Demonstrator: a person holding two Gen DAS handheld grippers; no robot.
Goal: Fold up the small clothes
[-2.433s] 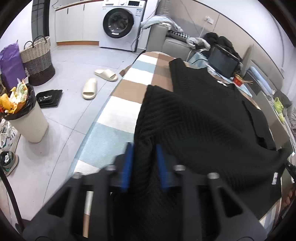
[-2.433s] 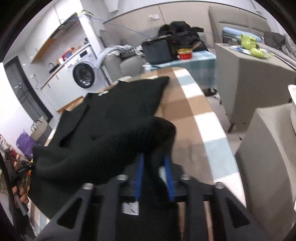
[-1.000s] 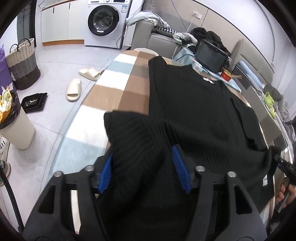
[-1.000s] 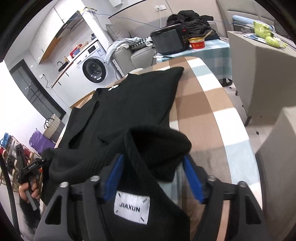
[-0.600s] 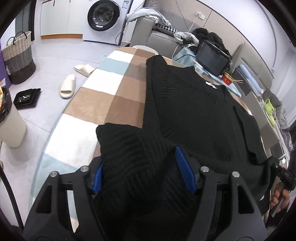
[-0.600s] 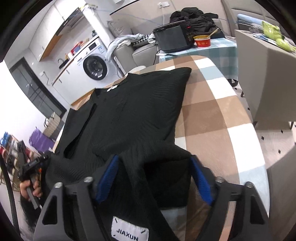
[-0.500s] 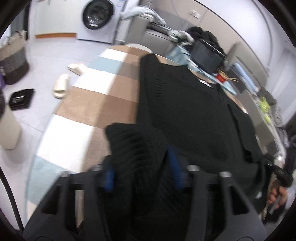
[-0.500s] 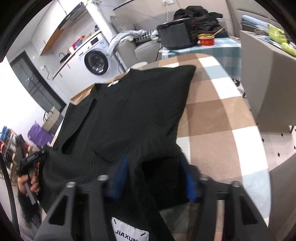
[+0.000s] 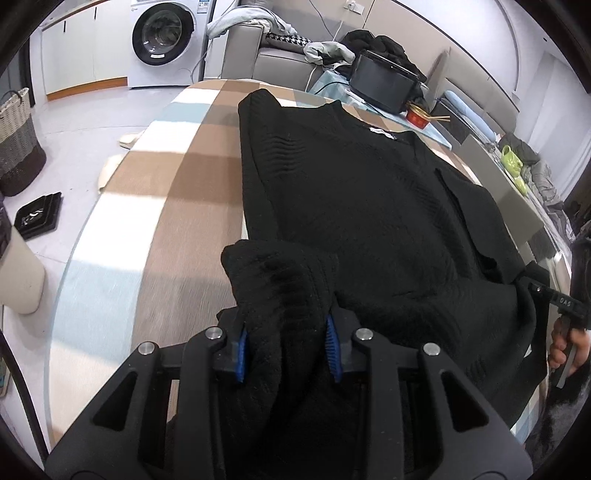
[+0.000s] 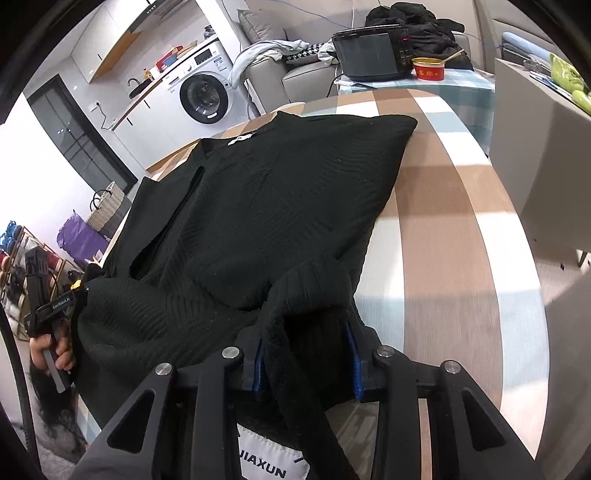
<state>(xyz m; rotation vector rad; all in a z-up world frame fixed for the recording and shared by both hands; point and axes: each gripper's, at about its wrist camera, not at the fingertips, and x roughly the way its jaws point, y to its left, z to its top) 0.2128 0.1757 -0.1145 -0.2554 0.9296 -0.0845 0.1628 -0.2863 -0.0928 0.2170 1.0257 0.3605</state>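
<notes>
A lived-in home, laundry corner open to the living area: a front-loading washing machine [image 9: 162, 35] stands under white cabinets [image 9: 85, 48], a grey sofa [image 9: 280, 62] is heaped with clothes, and slippers [image 9: 127, 138], a woven basket [image 9: 18, 144] and a checked tablecloth [image 9: 147, 206] fill the tiled room.
</notes>
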